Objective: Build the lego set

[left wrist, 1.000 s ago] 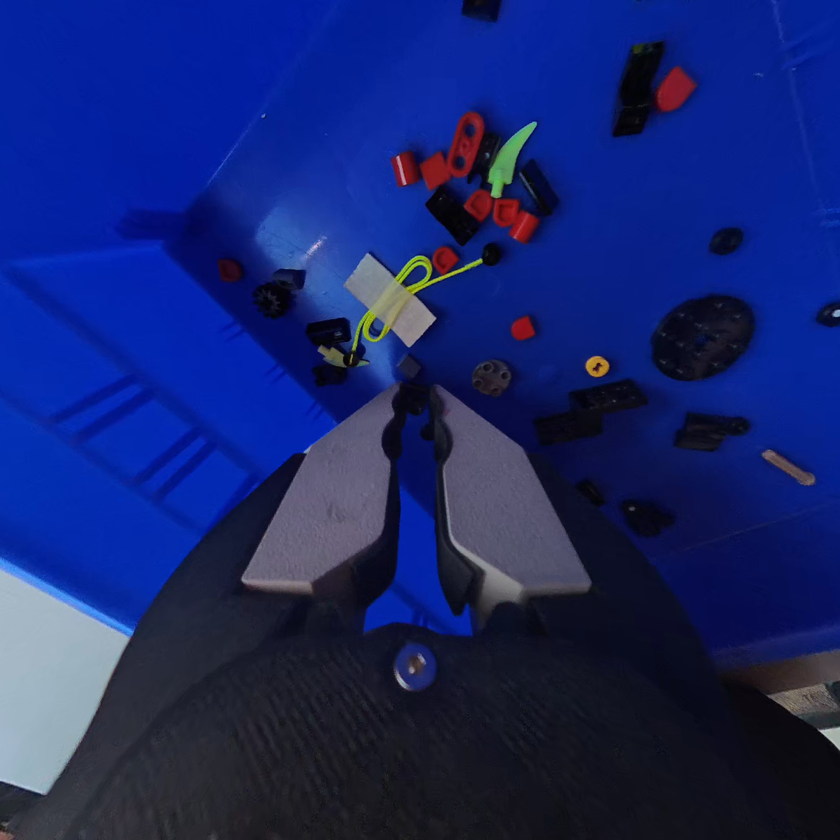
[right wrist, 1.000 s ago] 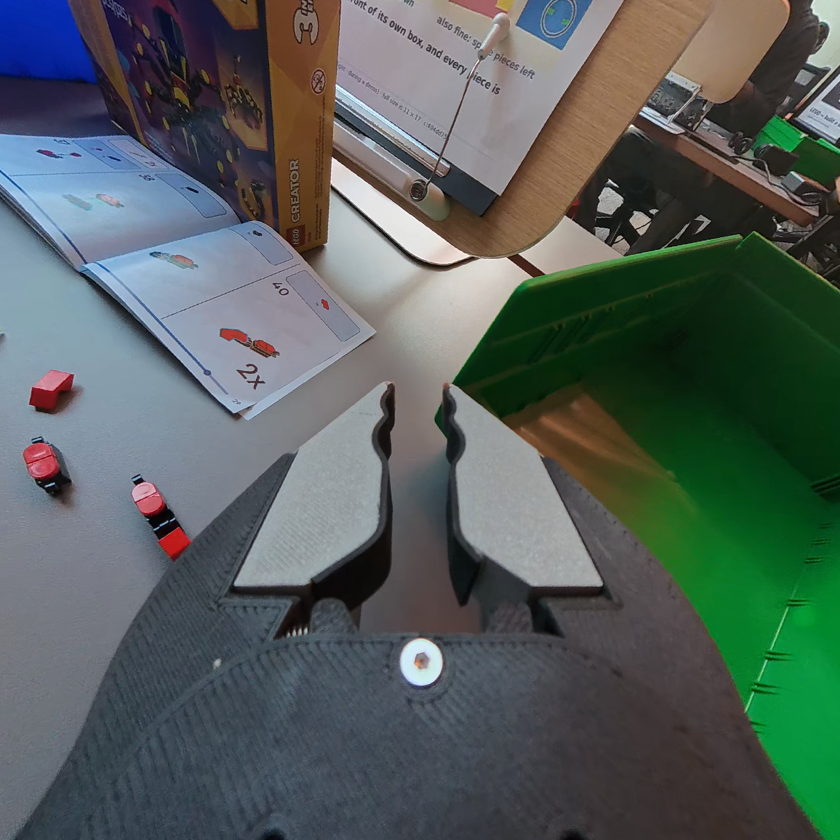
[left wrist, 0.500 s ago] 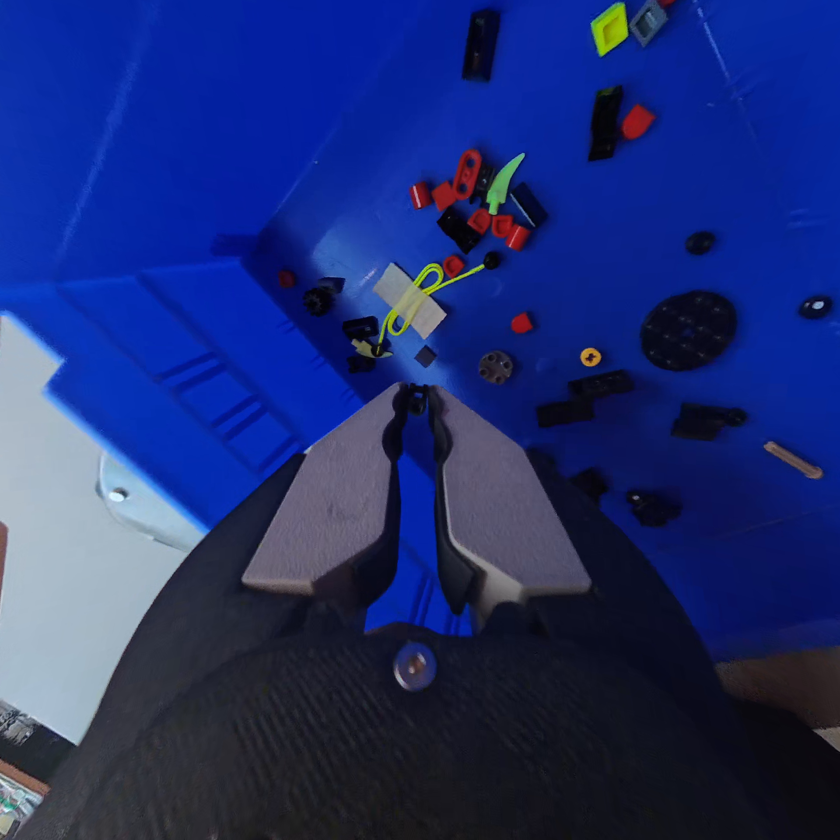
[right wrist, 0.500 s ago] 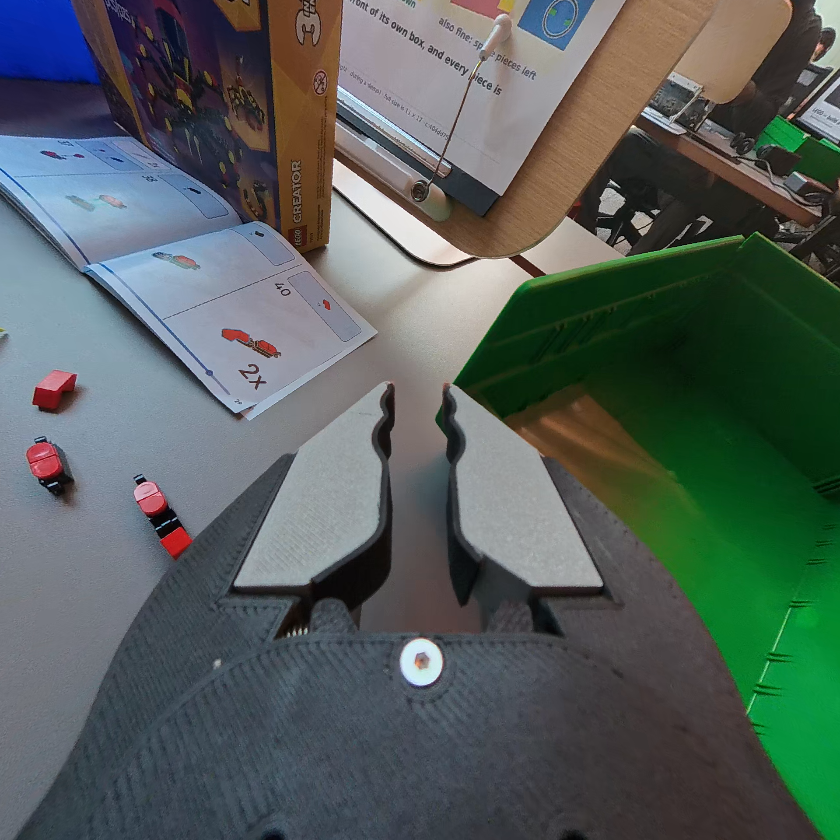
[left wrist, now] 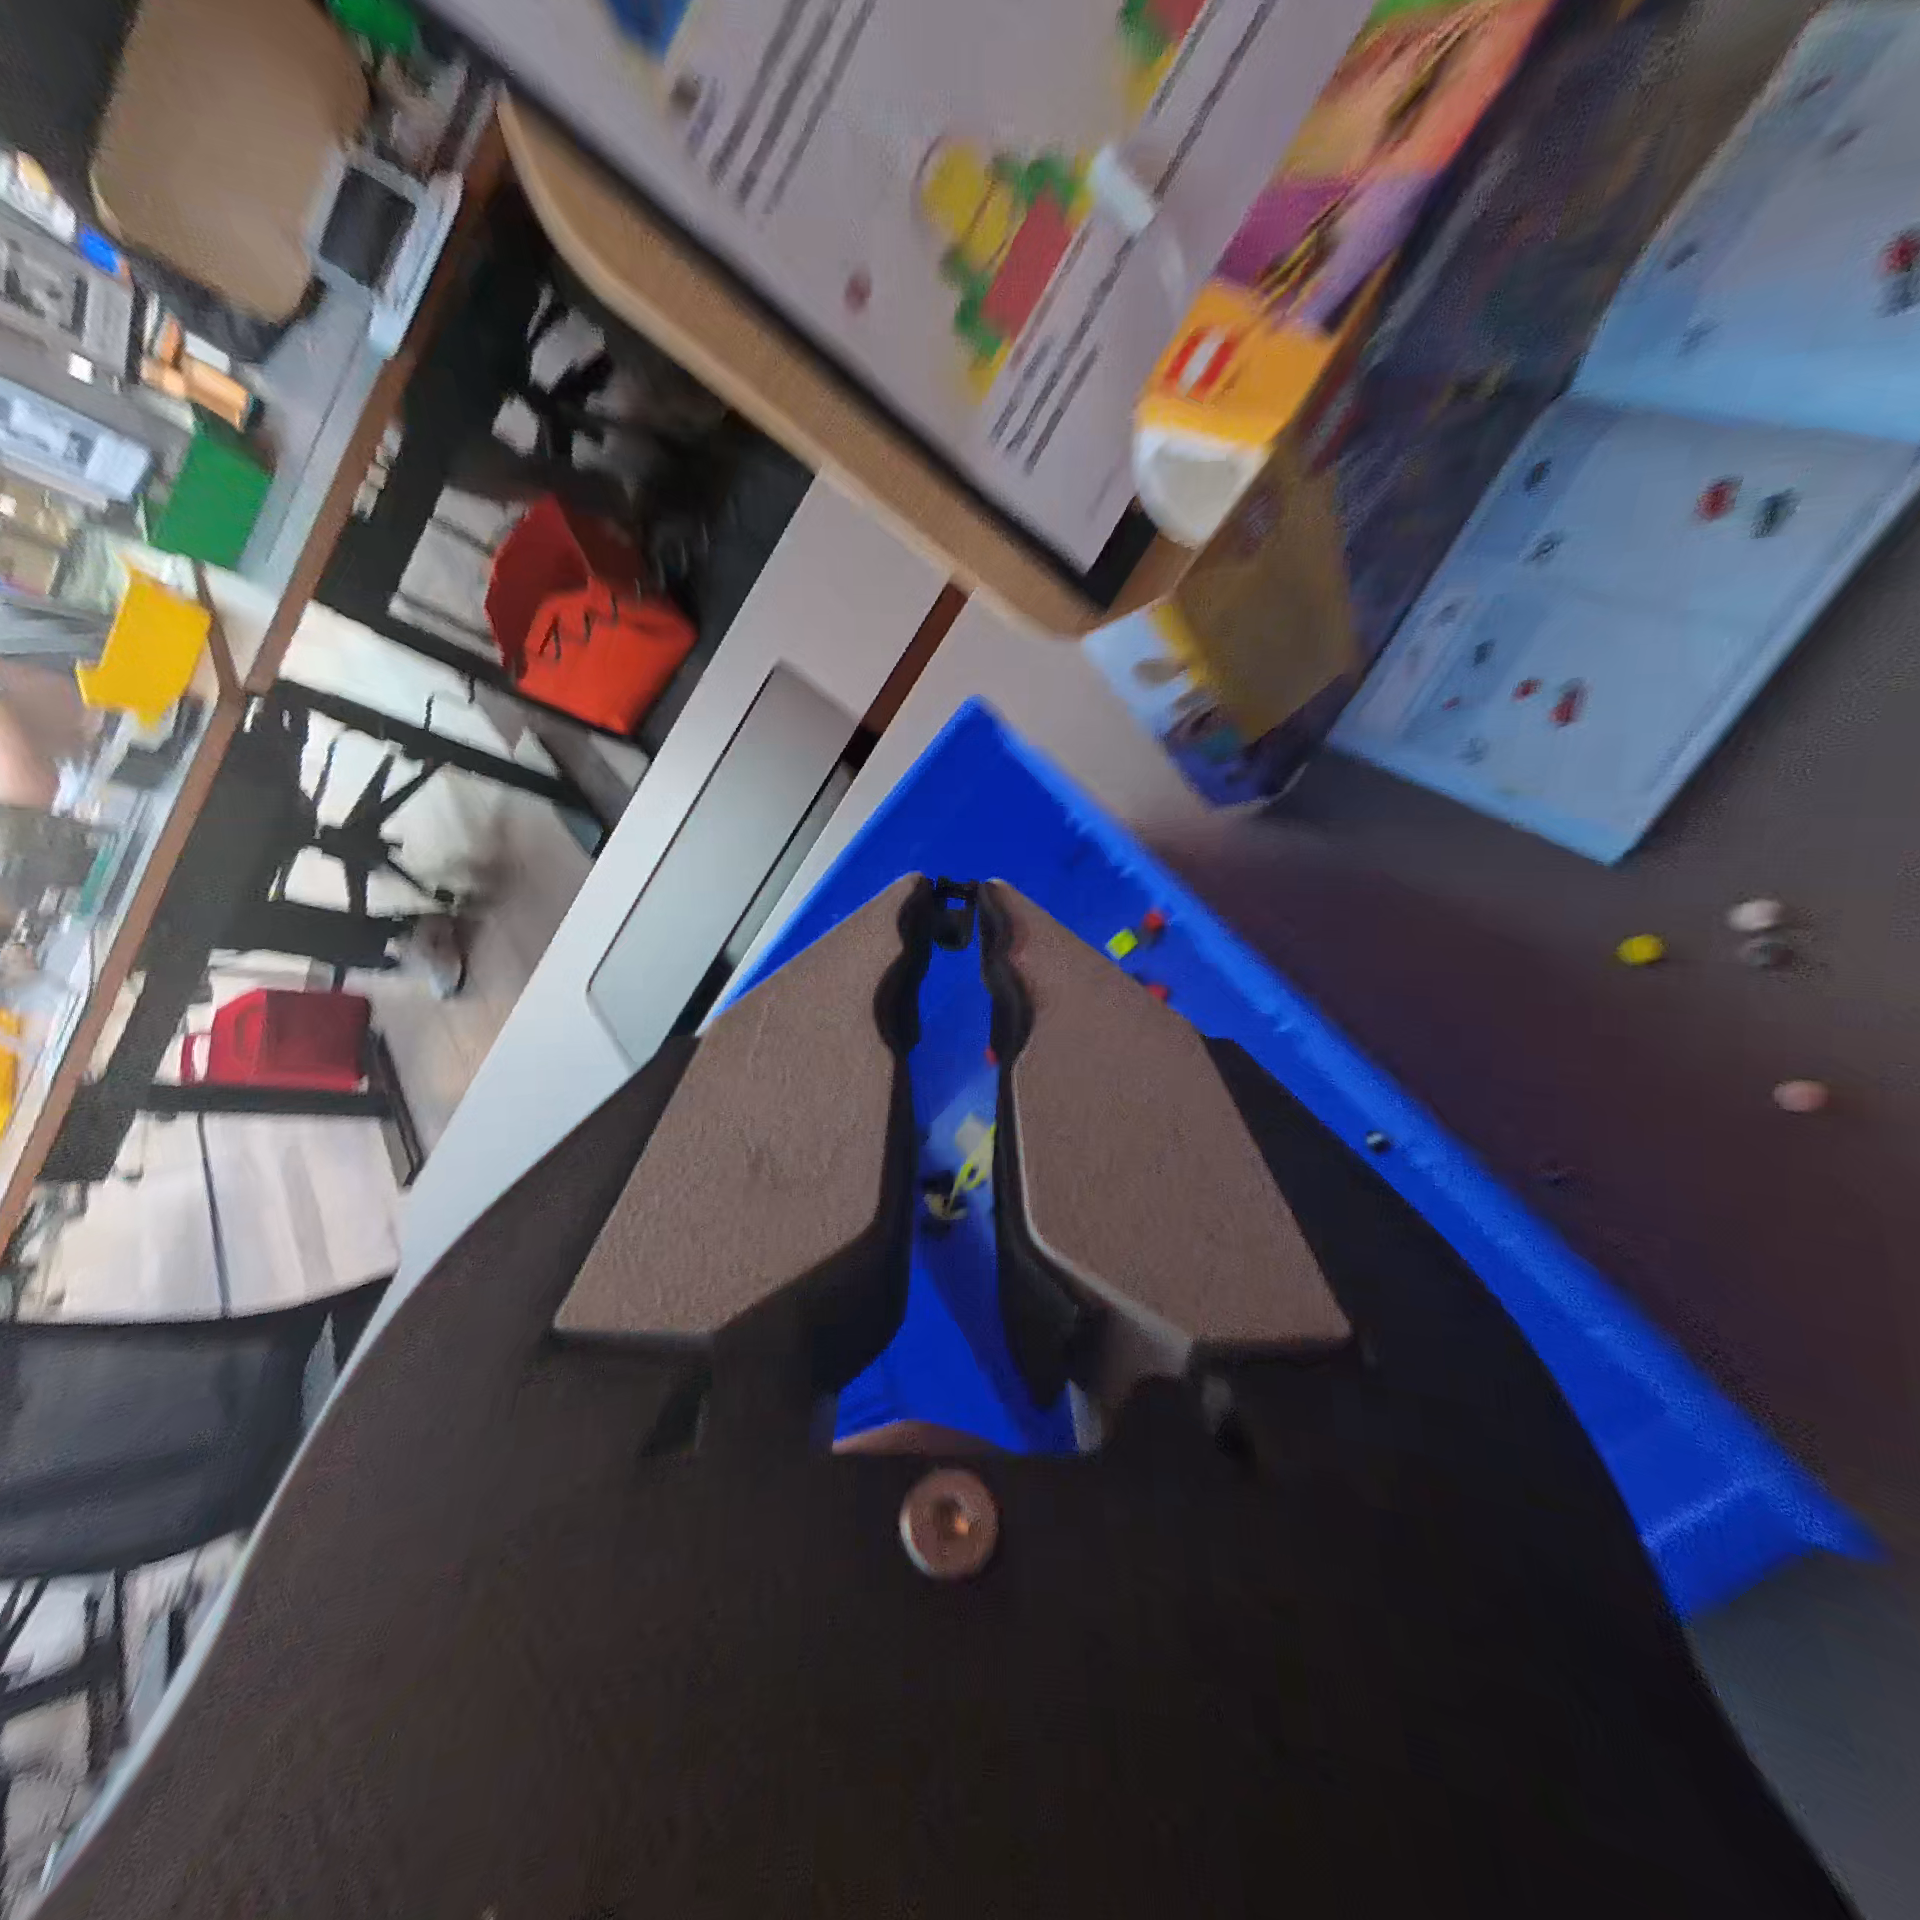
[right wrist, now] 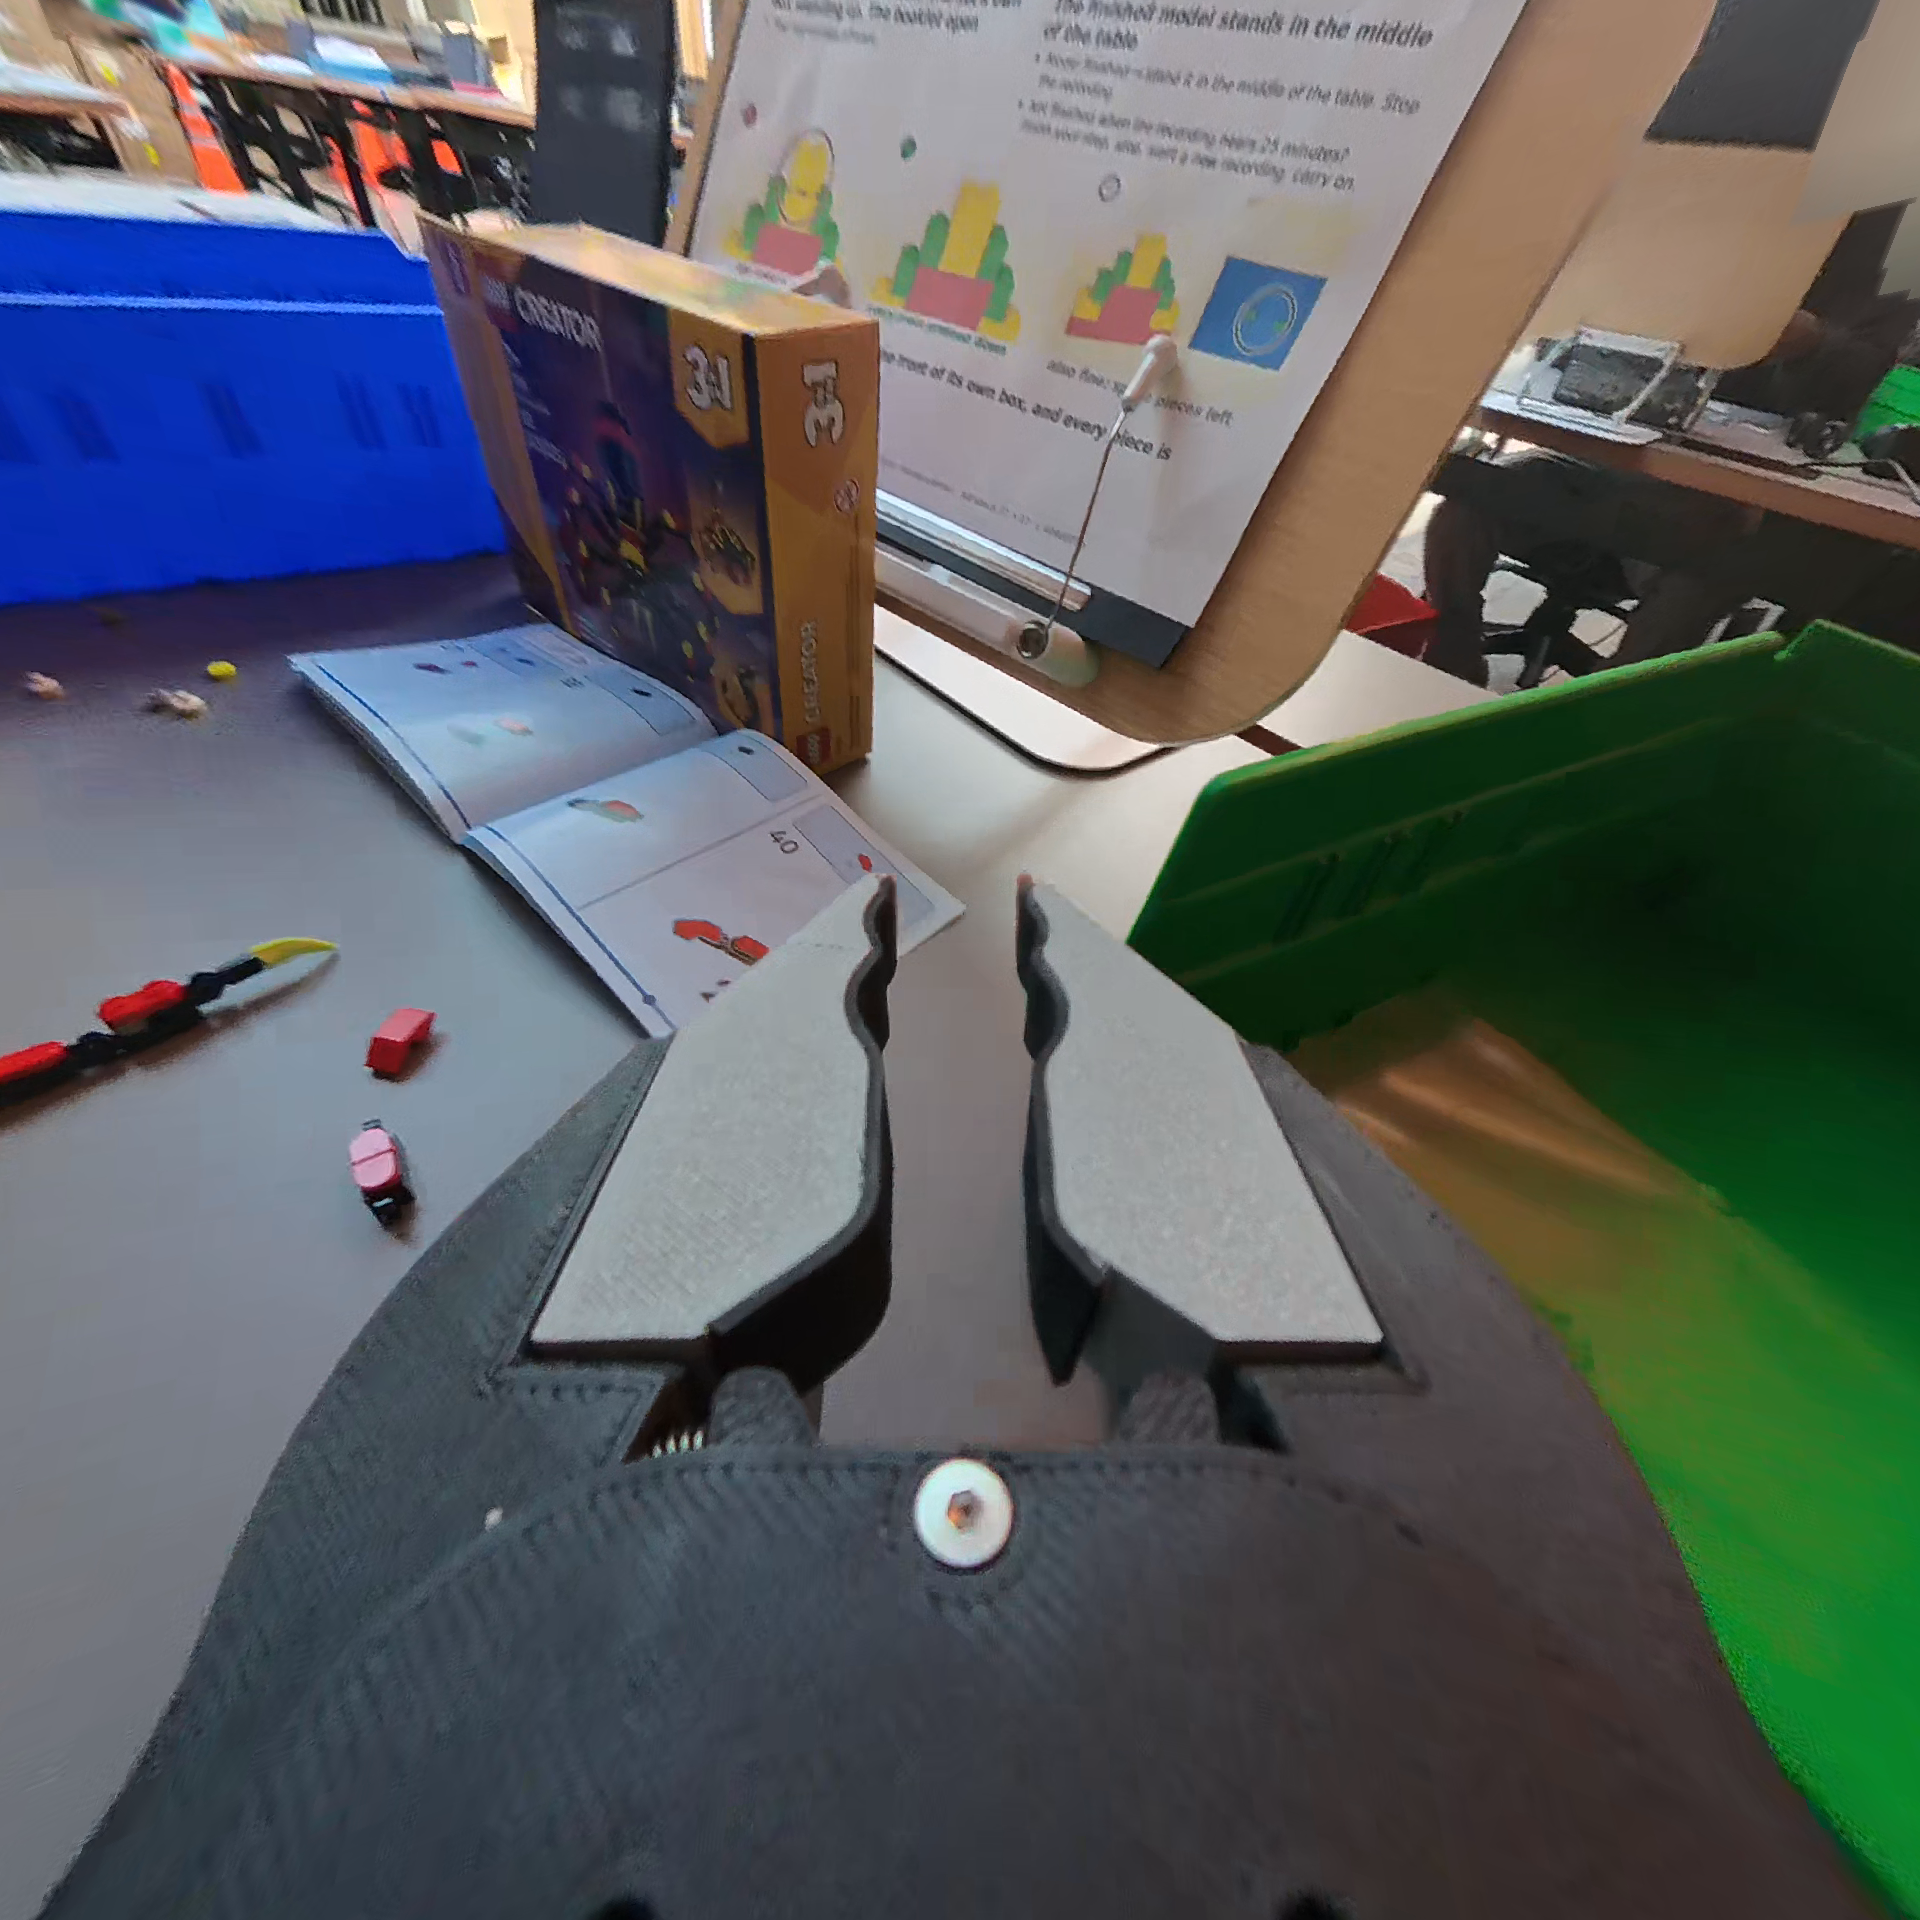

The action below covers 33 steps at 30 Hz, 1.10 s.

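My left gripper [left wrist: 948,904] is shut on a small black lego piece [left wrist: 948,920], held at its tips above the blue bin [left wrist: 1351,1091]; the view is tilted and blurred. Loose pieces lie in the bin between my fingers. My right gripper [right wrist: 951,894] is open and empty, low over the grey table by the open instruction booklet [right wrist: 582,769]. On the table to its left lie a red-and-black chain with a yellow-green blade [right wrist: 156,1003], a red piece [right wrist: 398,1039] and a small red-and-black piece [right wrist: 376,1164].
The lego box [right wrist: 665,468] stands behind the booklet, with a wooden sign board [right wrist: 1299,416] behind it. A green bin [right wrist: 1558,935] sits on the right and the blue bin [right wrist: 208,416] at the far left. Small pieces [left wrist: 1640,948] lie on the table beside the blue bin.
My left gripper has risen out of the blue bin with the small black piece and swung toward the table. The right wrist view has tilted up and shifted left.
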{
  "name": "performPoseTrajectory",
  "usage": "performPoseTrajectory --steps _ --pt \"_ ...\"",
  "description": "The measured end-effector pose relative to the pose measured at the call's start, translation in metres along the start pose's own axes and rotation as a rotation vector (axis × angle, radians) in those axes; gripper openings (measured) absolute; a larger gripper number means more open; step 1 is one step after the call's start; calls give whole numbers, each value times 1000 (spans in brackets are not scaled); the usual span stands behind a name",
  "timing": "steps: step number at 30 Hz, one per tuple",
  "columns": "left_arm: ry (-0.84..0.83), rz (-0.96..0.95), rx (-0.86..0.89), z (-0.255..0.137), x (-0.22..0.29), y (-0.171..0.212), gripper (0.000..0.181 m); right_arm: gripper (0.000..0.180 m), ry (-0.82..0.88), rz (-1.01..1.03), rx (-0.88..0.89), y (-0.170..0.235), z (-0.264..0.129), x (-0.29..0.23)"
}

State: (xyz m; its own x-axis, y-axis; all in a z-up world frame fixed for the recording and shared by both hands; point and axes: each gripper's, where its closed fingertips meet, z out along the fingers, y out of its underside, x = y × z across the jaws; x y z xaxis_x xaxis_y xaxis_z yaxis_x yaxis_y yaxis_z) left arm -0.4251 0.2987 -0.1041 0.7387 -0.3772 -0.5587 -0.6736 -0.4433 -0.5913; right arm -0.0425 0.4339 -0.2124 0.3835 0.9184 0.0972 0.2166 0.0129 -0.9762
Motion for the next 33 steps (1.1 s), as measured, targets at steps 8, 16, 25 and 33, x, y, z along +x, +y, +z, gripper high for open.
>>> performPoseTrajectory --steps 8,16,25,33 --pt "312 91 396 -27 172 -125 6 25 -172 96 149 -29 -7 -27" --pt "661 -85 397 25 291 -124 6 27 -313 76 136 -31 -6 -57" --pt "674 -288 562 35 289 -133 6 22 -388 48 105 -25 -7 -70" --pt "542 -163 553 49 291 -119 6 26 -440 118 85 -17 -3 -68"
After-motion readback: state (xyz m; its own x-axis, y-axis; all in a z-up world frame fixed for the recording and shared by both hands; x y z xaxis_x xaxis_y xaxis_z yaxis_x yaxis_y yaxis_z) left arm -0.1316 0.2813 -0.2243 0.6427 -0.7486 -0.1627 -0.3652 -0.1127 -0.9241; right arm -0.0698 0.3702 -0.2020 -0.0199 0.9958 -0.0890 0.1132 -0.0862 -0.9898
